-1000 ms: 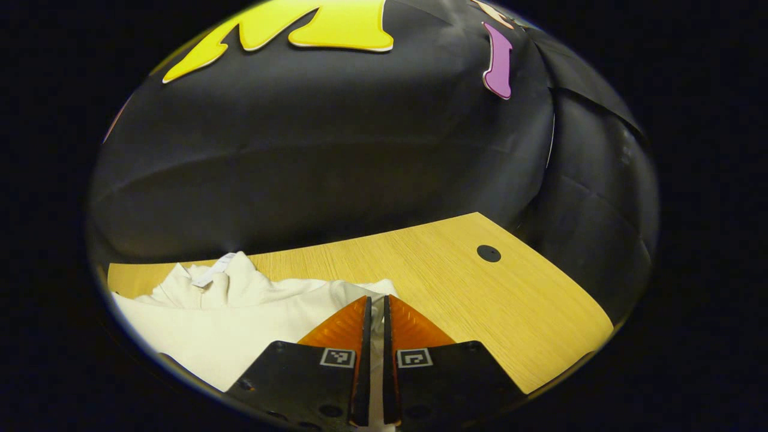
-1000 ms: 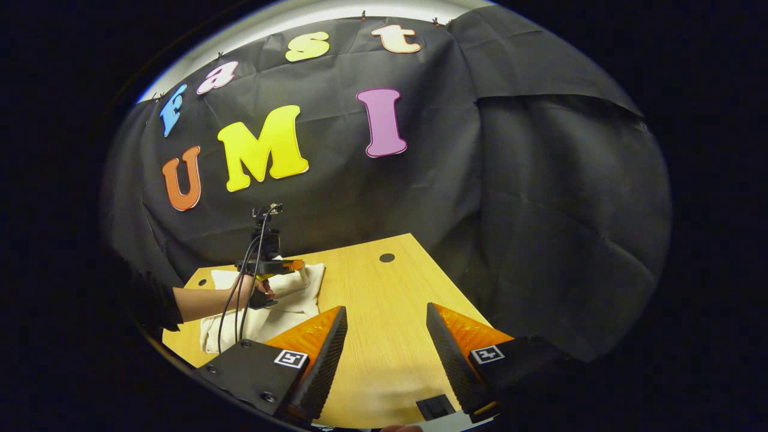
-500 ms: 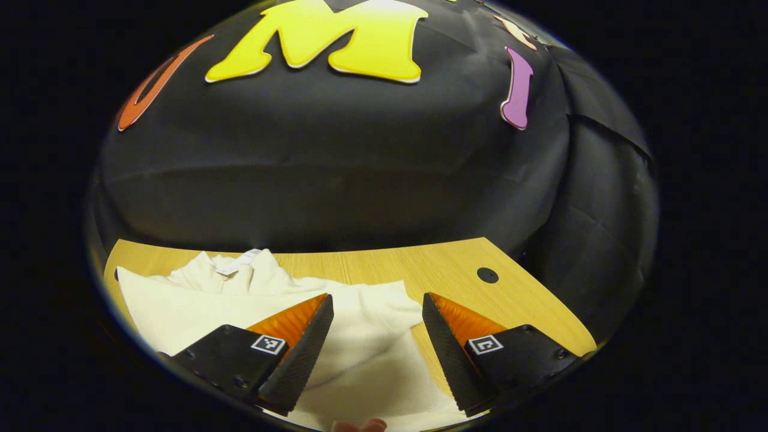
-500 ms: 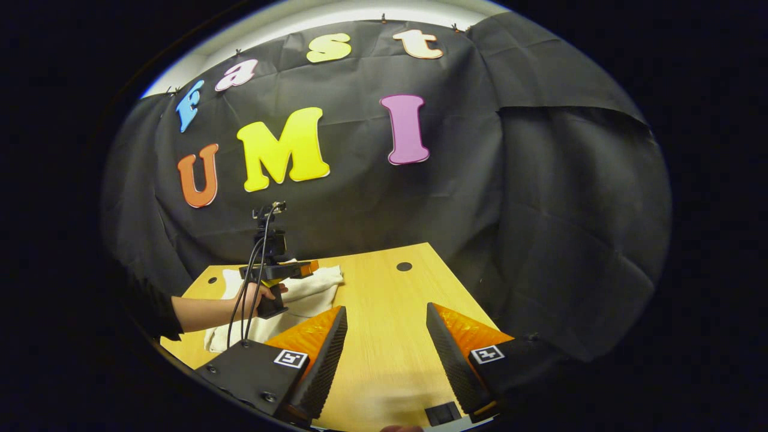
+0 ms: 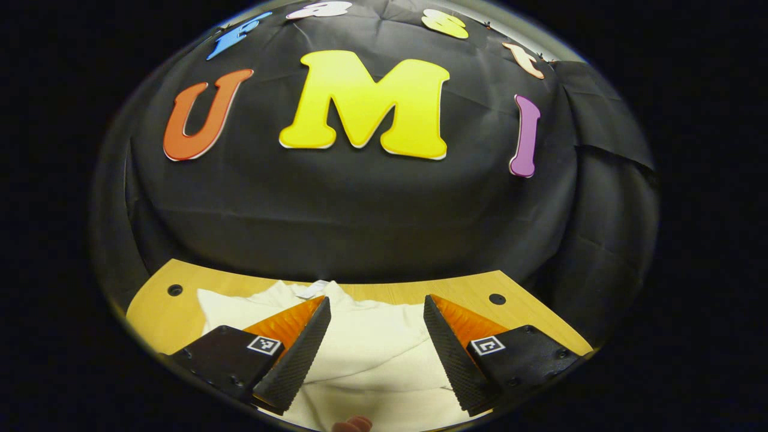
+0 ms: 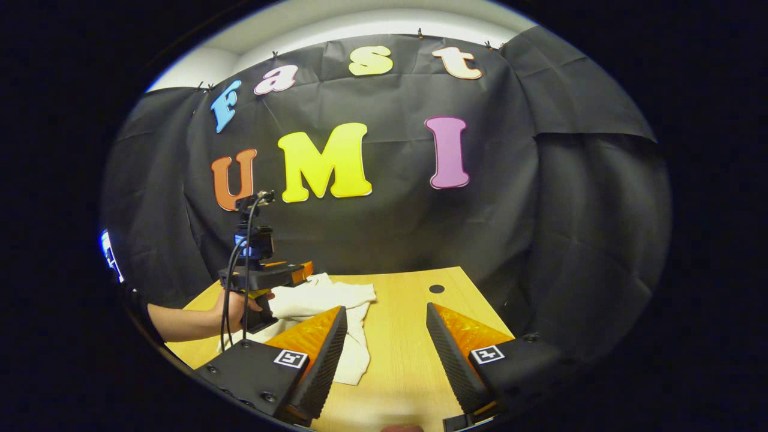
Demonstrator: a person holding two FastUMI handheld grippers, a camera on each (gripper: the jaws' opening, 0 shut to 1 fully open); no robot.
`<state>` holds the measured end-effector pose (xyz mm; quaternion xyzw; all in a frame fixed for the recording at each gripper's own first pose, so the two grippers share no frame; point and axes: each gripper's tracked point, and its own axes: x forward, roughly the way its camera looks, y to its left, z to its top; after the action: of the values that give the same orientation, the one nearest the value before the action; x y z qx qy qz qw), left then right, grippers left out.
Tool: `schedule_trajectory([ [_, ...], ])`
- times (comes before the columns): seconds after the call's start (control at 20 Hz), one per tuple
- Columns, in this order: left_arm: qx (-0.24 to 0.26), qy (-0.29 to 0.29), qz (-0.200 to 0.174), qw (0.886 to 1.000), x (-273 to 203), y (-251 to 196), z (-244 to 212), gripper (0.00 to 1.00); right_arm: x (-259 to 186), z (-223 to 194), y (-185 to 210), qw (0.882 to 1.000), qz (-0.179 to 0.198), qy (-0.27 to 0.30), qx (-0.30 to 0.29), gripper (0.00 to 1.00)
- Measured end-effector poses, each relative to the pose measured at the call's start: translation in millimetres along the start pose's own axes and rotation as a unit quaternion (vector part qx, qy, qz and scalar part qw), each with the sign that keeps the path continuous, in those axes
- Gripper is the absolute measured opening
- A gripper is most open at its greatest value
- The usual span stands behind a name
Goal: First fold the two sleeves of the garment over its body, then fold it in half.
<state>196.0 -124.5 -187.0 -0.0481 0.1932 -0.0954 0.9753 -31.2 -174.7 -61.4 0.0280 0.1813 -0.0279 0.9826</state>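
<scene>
Left gripper view gives us one cream garment [image 5: 372, 342] lying on the desk [image 5: 534, 318], toward its far edge, with the collar and a small tag facing the booth wall. We see the left gripper [image 5: 375, 351] hanging above the cloth with its two fingers spread wide and nothing between them; whether their tips touch the fabric we cannot tell. A fingertip [image 5: 353, 425] pokes in at the bottom edge of this view.

From the right gripper view, we see the same garment [image 6: 327, 300] on the desk's left half, one part of it trailing toward the near edge. We count two grippers: the left gripper [image 6: 300, 271], held level over the garment by a hand [image 6: 235, 307] with a dark sleeve farther back along the arm, and the right gripper [image 6: 384, 354], wide open and empty over bare wood near the near edge.

We count two round holes in the desk [image 6: 414, 336] in the left gripper view, one near each far corner [image 5: 174, 290] [image 5: 497, 298], and one [image 6: 437, 288] in the right gripper view. Cables hang from the left gripper's camera mount [image 6: 255, 225].
</scene>
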Motion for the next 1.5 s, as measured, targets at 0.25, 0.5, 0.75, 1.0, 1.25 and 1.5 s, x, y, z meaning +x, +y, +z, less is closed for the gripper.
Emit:
schedule_trajectory([
  [0.25, 0.01, -0.047, 0.052, 0.998, -72, 44, 32, 0.98, 12, 16, 24, 0.999, 0.021, -0.027, -0.002, 0.83],
  [0.5, 0.012, -0.066, 0.066, 0.996, -140, 81, 32, 0.98, 23, 11, 43, 0.999, 0.039, -0.028, -0.013, 0.83],
  [0.75, 0.021, -0.047, 0.08, 0.995, -183, 114, 10, 0.98, 32, -7, 54, 0.998, 0.048, -0.012, -0.029, 0.83],
  [1.0, 0.015, 0.005, 0.073, 0.997, -200, 135, -34, 0.98, 41, -42, 51, 0.997, 0.051, 0.029, -0.043, 0.83],
  [1.25, 0.003, 0.086, 0.06, 0.994, -210, 153, -100, 0.98, 60, -91, 41, 0.993, 0.05, 0.096, -0.046, 0.85],
  [1.5, -0.026, 0.185, 0.058, 0.981, -212, 177, -178, 0.99, 78, -147, 36, 0.983, 0.042, 0.176, -0.04, 0.87],
])
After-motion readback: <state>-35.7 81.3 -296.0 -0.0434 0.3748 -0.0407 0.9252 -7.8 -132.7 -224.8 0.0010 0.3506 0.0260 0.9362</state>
